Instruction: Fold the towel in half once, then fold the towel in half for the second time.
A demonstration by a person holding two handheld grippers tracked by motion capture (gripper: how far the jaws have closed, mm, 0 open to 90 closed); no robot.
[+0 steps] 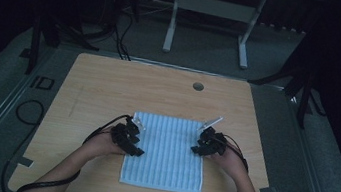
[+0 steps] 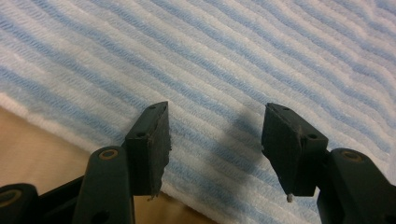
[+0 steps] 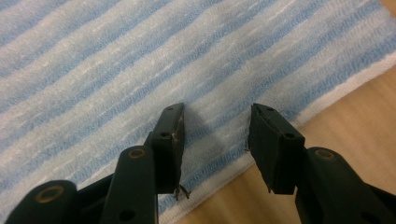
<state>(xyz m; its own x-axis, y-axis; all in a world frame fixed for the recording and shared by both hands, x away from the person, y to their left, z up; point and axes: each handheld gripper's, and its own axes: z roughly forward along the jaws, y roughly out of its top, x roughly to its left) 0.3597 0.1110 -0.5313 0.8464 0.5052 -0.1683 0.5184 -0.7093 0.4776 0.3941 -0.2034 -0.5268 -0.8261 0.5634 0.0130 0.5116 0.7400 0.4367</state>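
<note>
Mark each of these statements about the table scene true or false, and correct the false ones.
1. A blue-and-white striped towel lies flat on the table. True.
2. The left gripper is shut on the towel. False: its jaws stand apart over the towel with nothing between them.
3. The right gripper is open above the towel, near its edge. True.
4. Both grippers are at the same side of the towel. False: the left is at its left edge, the right at its right edge.
5. The towel is folded in half. False: as far as the high view shows, it lies spread out in a single layer.
</note>
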